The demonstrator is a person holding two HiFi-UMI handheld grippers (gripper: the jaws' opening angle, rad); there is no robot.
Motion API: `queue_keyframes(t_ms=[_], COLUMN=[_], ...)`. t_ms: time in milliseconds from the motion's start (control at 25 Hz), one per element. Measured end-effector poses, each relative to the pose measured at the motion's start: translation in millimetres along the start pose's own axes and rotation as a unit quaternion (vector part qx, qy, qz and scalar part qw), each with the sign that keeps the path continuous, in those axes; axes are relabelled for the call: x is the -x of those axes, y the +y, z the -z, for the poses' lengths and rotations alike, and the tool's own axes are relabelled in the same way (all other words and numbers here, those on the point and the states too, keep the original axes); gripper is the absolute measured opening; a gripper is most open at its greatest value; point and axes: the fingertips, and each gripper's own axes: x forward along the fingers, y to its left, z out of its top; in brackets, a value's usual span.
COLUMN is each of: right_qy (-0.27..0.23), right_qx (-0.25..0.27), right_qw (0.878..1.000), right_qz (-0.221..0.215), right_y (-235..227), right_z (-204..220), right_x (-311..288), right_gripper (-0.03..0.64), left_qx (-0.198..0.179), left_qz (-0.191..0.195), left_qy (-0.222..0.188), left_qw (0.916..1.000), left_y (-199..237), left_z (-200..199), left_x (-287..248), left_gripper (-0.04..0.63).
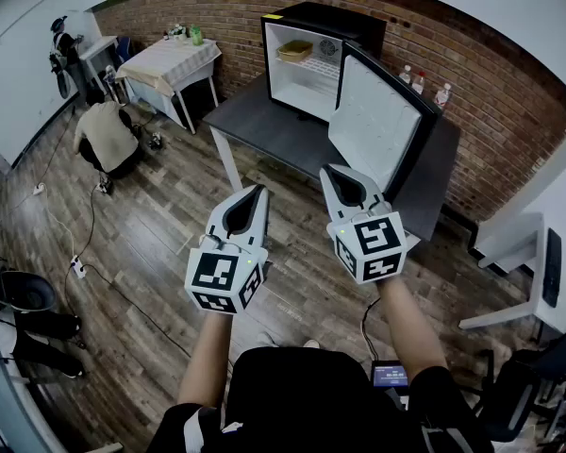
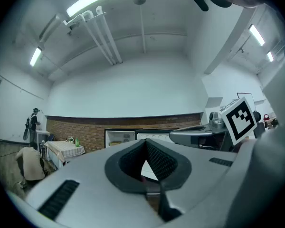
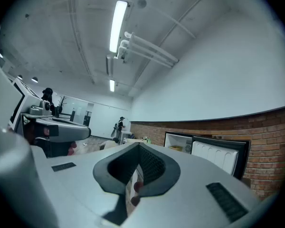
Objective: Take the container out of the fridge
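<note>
A small black fridge [image 1: 313,57] stands on a dark table [image 1: 264,125] by the brick wall, its white-lined door [image 1: 377,125] swung open. On its upper shelf rests a tan container [image 1: 294,51], small and far in the left gripper view [image 2: 115,142] and the right gripper view [image 3: 175,147]. Both grippers are held over the wooden floor, well short of the table. My left gripper [image 1: 258,192] has its jaws together with nothing in them [image 2: 145,142]. My right gripper [image 1: 335,171] is likewise shut and holds nothing [image 3: 138,147].
A person [image 1: 107,135] crouches on the floor at the left, near a small cloth-covered table [image 1: 170,62]. Bottles [image 1: 420,81] stand on the dark table behind the fridge door. A white desk [image 1: 519,243] is at the right. Cables and a power strip [image 1: 77,267] lie on the floor.
</note>
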Motion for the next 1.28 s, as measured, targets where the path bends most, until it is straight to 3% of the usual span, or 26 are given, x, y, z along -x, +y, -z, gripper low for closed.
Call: queue_keyframes(t_ms=[760, 1280], right_qy=[0.013, 0.019], right_qx=[-0.020, -0.012], right_qw=[0.999, 0.999], right_qz=[-0.028, -0.037], right_y=[-16, -32], right_z=[22, 30], right_x=[7, -54], right_gripper=[0.040, 0.040], left_qx=[0.012, 0.007], left_qz=[-0.007, -0.007], left_qy=[0.008, 0.010], left_qw=[0.9999, 0.9999], left_y=[-20, 20], left_z=[13, 20], left_x=[-14, -62], left_gripper=[0.012, 0.012])
